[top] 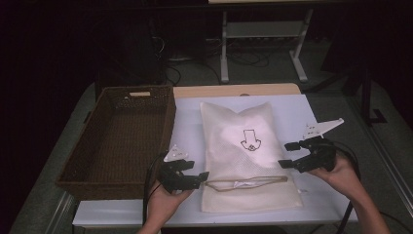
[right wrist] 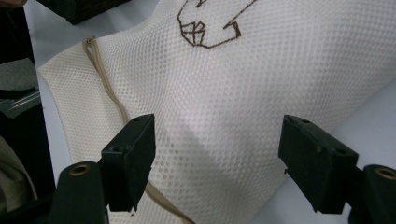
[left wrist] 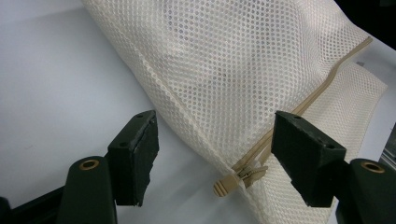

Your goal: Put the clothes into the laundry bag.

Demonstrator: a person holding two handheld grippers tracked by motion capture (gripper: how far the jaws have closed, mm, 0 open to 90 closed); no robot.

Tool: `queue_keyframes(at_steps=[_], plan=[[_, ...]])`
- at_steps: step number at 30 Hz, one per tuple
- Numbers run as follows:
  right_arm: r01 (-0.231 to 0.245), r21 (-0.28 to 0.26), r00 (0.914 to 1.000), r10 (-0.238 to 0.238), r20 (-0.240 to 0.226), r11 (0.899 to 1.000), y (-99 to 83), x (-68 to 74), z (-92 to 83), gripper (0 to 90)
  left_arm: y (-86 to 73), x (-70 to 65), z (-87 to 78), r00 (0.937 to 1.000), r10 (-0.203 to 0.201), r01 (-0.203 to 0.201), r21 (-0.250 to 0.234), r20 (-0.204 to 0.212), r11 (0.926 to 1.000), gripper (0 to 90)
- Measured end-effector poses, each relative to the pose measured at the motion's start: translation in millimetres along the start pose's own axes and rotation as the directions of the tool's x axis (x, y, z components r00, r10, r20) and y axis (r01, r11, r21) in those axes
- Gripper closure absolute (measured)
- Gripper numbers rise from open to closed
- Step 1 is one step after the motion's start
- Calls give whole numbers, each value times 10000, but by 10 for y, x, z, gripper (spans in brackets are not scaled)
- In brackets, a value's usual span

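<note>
A cream mesh bag [top: 243,151] with a brown arrow drawing [top: 250,141] lies flat on the white table top [top: 187,122]. A tan zipper [top: 246,183] runs across its near end. My left gripper [top: 195,169] is at the bag's near left corner and stands open. In the left gripper view the zipper pull [left wrist: 233,182] lies between the jaws of the left gripper [left wrist: 215,158], and neither pad touches it. My right gripper [top: 285,155] stands open at the bag's right edge. In the right gripper view its jaws [right wrist: 217,163] straddle the bag [right wrist: 280,79] without pressing the mesh.
A dark woven basket [top: 168,119] with nothing in it stands left of the bag, close to my left gripper. The table's near edge [top: 195,222] runs just behind both hands. Beyond the far wooden edge [top: 234,90] are desk legs and cables on the floor.
</note>
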State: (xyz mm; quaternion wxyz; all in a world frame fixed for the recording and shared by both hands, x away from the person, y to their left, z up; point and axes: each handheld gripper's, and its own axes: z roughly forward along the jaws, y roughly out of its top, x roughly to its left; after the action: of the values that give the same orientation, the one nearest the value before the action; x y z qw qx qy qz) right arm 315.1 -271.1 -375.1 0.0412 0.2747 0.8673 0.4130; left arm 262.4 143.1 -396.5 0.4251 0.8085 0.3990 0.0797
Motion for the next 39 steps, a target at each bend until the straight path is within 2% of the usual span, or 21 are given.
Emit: queue_keyframes(at_steps=[7,20,28,31,34,36,39], plan=[[-226,17,9997,226,113,9997,-138,-17,-63,266,-28,-27,-4,9999,115,-115,63,13,9999,298],[-591,-156,9978,595,281,9981,-338,-10,-174,243,-112,-15,3,10000,35,-35,206,15,9998,261],[-821,-221,9955,830,463,9964,-453,5,-182,206,-138,-28,-3,9997,218,-219,91,91,9997,229],[-856,-267,9947,870,542,9960,-489,19,-192,198,-168,-36,-18,9991,390,-392,63,193,9992,216],[-866,-280,9941,883,638,9958,-513,48,-209,189,-199,-100,-24,9984,510,-511,33,244,9987,208],[-863,-380,9935,888,713,9955,-533,74,-226,188,-212,-171,-30,9957,878,-878,-11,299,9961,198],[-927,-449,9925,959,761,9947,-566,101,-245,181,-231,-234,-32,9932,1133,-1132,-76,262,9935,192]])
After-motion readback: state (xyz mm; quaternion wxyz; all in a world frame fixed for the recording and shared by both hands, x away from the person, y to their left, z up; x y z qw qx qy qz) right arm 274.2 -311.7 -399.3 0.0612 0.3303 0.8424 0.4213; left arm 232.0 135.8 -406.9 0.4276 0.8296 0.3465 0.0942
